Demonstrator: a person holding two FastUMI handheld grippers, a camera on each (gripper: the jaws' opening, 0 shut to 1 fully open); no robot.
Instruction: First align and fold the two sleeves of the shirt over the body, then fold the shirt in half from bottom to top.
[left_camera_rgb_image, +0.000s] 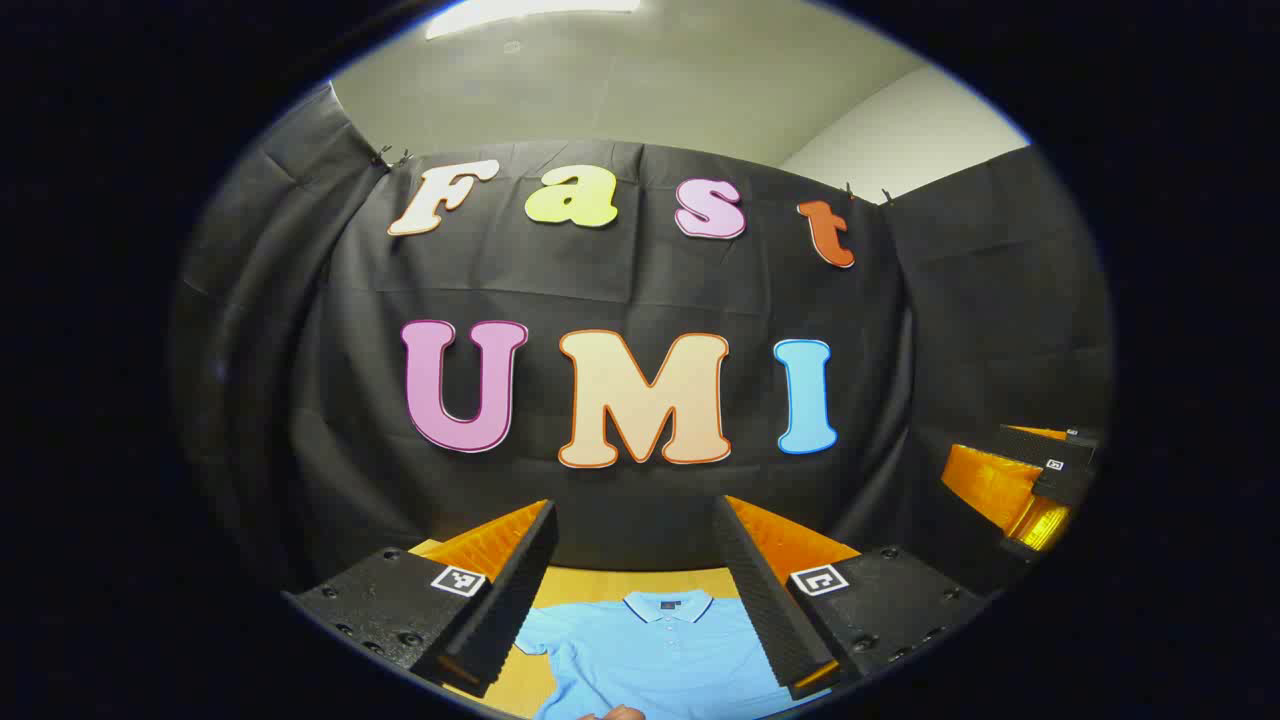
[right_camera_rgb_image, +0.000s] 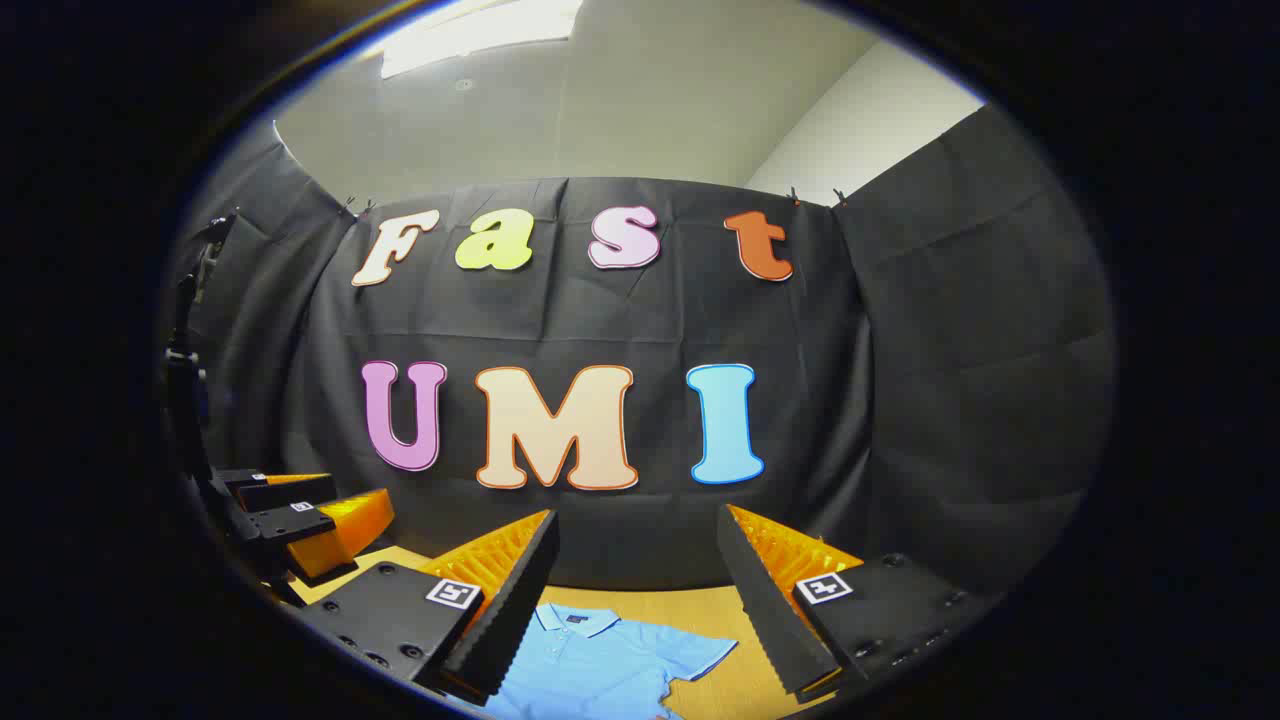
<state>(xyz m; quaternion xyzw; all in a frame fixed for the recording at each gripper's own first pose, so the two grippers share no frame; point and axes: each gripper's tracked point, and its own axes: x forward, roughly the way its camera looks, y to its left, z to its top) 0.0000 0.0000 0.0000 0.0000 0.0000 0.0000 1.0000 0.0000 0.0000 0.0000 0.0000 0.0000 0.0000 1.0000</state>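
Left gripper view: the left gripper (left_camera_rgb_image: 635, 585) is held raised above the surface (left_camera_rgb_image: 590, 583), its fingers (left_camera_rgb_image: 510, 590) spread wide apart with nothing gripped between them. In the gap between the fingers, a light blue polo shirt (left_camera_rgb_image: 660, 655) is seen lying flat on the wooden surface, collar (left_camera_rgb_image: 668, 606) toward the far edge near the booth wall. One short sleeve (left_camera_rgb_image: 535, 632) is seen spread outward on the left of this view. A small part of a hand (left_camera_rgb_image: 615, 713) is seen at the bottom edge, over the shirt. At the right edge of the view, the right gripper (left_camera_rgb_image: 1040, 485) is seen in the air, well apart from the shirt.

Right gripper view: the left gripper (right_camera_rgb_image: 290, 515) is seen at the left edge, raised above the surface (right_camera_rgb_image: 660, 605). The right gripper (right_camera_rgb_image: 640, 590) is likewise held above the surface, fingers (right_camera_rgb_image: 765, 600) wide apart and empty. The shirt (right_camera_rgb_image: 590, 660) lies flat below and between the fingers, collar (right_camera_rgb_image: 575, 620) toward the wall, one sleeve (right_camera_rgb_image: 700, 655) spread out to the right in this view. Neither gripper is touching the shirt.
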